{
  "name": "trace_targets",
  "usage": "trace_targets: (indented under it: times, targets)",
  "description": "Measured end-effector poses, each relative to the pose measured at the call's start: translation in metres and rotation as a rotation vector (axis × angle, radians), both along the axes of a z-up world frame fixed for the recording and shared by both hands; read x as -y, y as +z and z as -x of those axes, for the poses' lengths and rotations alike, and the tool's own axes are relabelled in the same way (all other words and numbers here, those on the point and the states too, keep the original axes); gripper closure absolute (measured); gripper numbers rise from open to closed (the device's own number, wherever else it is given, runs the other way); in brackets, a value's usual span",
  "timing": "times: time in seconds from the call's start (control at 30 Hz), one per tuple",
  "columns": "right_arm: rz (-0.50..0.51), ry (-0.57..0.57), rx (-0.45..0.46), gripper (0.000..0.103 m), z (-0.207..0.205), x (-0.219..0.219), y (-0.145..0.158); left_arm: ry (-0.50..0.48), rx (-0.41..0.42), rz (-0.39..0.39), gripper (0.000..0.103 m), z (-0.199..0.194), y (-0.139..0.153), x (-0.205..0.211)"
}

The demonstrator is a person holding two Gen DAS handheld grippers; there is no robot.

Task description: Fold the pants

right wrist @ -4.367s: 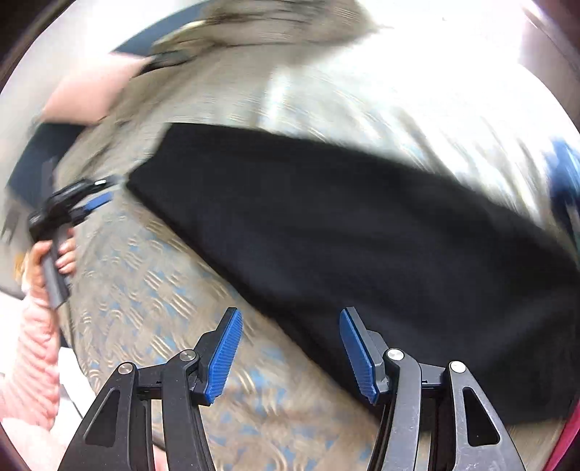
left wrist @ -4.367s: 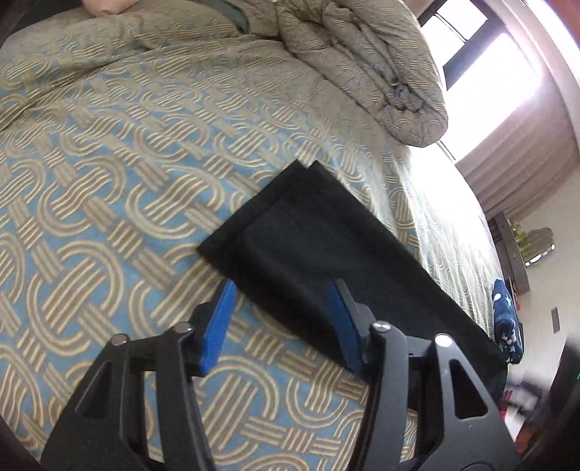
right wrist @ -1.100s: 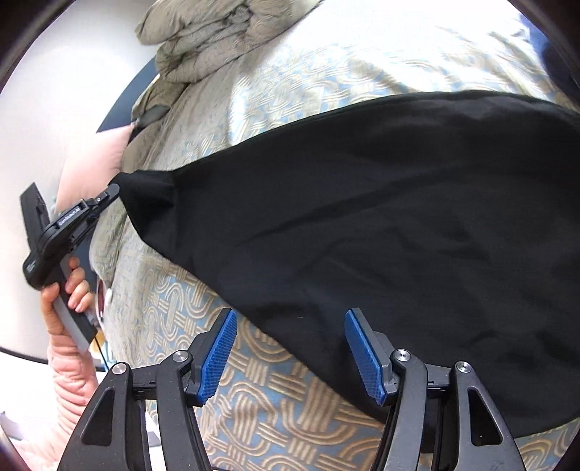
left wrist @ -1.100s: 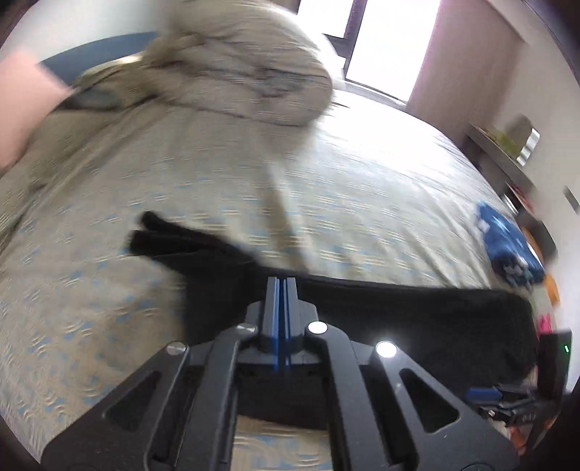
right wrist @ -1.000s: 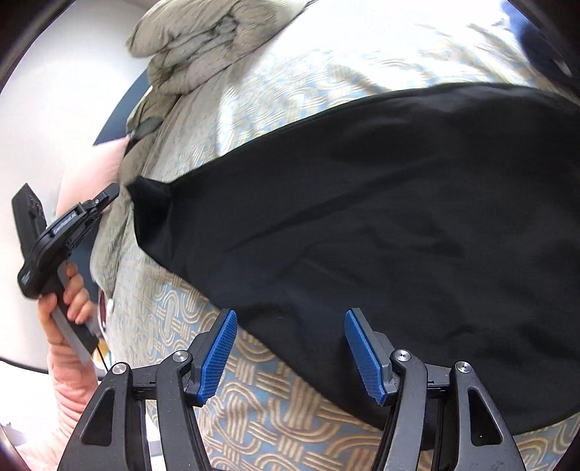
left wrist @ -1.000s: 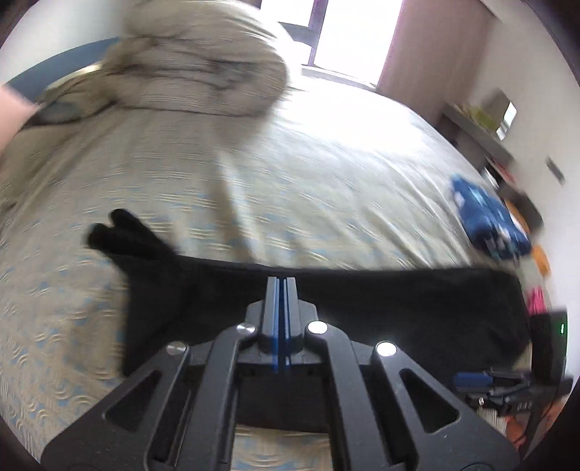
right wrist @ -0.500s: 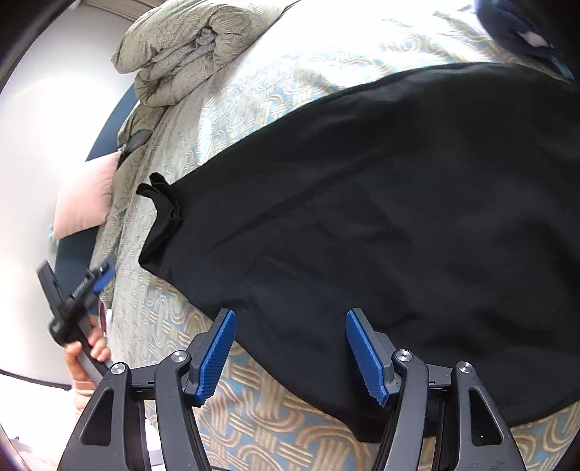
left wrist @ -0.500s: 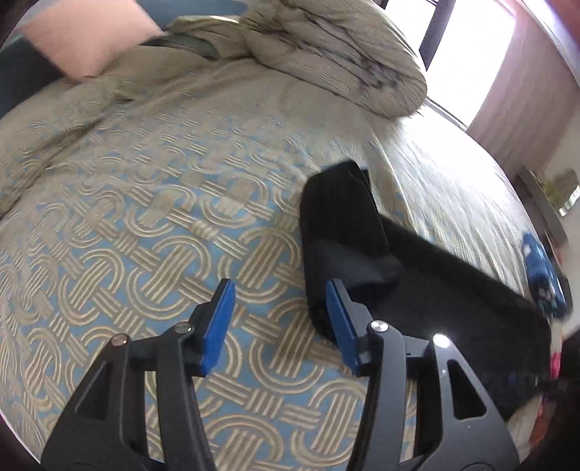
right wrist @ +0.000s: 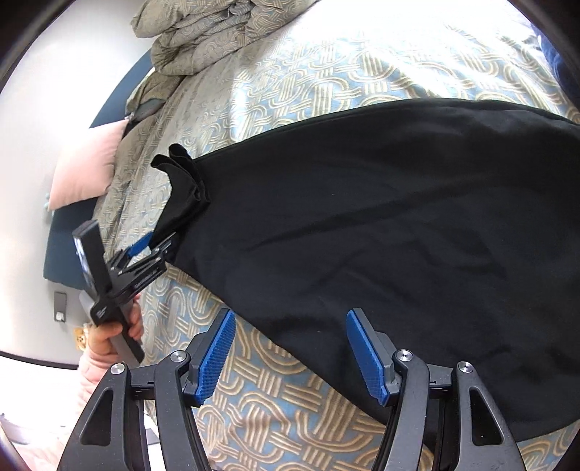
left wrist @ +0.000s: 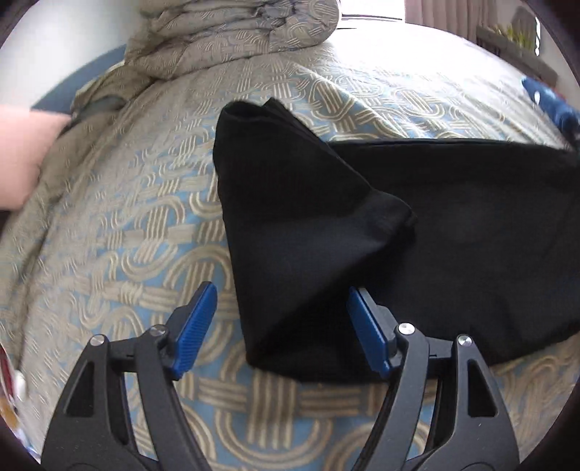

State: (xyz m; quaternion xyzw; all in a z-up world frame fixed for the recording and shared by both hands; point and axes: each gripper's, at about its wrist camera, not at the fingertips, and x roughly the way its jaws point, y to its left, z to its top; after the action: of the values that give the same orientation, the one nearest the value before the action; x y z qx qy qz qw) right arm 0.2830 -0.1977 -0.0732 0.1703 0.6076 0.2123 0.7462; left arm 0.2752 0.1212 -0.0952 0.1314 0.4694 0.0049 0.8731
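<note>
Black pants (left wrist: pixel 453 232) lie lengthwise across the patterned bedspread (left wrist: pixel 119 224). One end is folded back into a loose bunched flap (left wrist: pixel 290 217). My left gripper (left wrist: pixel 282 326) is open, its blue fingertips either side of the flap's near corner, low over the bed. In the right wrist view the pants (right wrist: pixel 380 217) fill the middle, and the left gripper (right wrist: pixel 152 246) shows at their left end. My right gripper (right wrist: pixel 290 351) is open and empty above the pants' near edge.
A rolled duvet (left wrist: pixel 232 32) lies at the head of the bed. A pink pillow (right wrist: pixel 87 170) sits at the left edge by the wall. A blue item (left wrist: pixel 551 101) lies at the far right. The bed edge runs along the left in the right wrist view.
My left gripper, earlier shut on the pants' end and lifting it, has let go and opened. The end now lies folded back as a flap. The right gripper stayed open, nearly still.
</note>
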Motion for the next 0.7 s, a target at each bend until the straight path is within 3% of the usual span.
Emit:
trace_targets:
  times: [0.13,0.17,0.2,0.23,0.3,0.47,0.7]
  targets:
    - [-0.016,-0.042,-0.032,0.038,-0.003,0.009,-0.007,-0.065,0.025,-0.099,0.035,-0.011,0.000,0.018]
    - [-0.022,-0.052,-0.039,0.038,-0.003,0.011,-0.009,-0.090,0.020,-0.120,0.057,-0.015,-0.002,0.024]
    - [-0.028,-0.057,-0.043,0.038,-0.003,0.012,-0.010,-0.101,0.003,-0.130,0.087,-0.018,-0.002,0.027]
    - [-0.032,-0.058,-0.046,0.038,-0.003,0.012,-0.011,-0.099,-0.017,-0.132,0.096,-0.021,-0.003,0.029]
    - [-0.034,-0.054,-0.046,0.038,-0.002,0.012,-0.011,-0.072,-0.013,-0.106,0.097,-0.024,0.004,0.029]
    - [-0.037,-0.053,-0.042,0.038,-0.002,0.014,-0.012,-0.030,0.019,0.047,0.098,-0.022,0.031,0.019]
    - [-0.112,-0.049,-0.033,0.038,-0.012,0.014,-0.007,-0.068,0.030,0.268,0.098,-0.005,0.055,0.027]
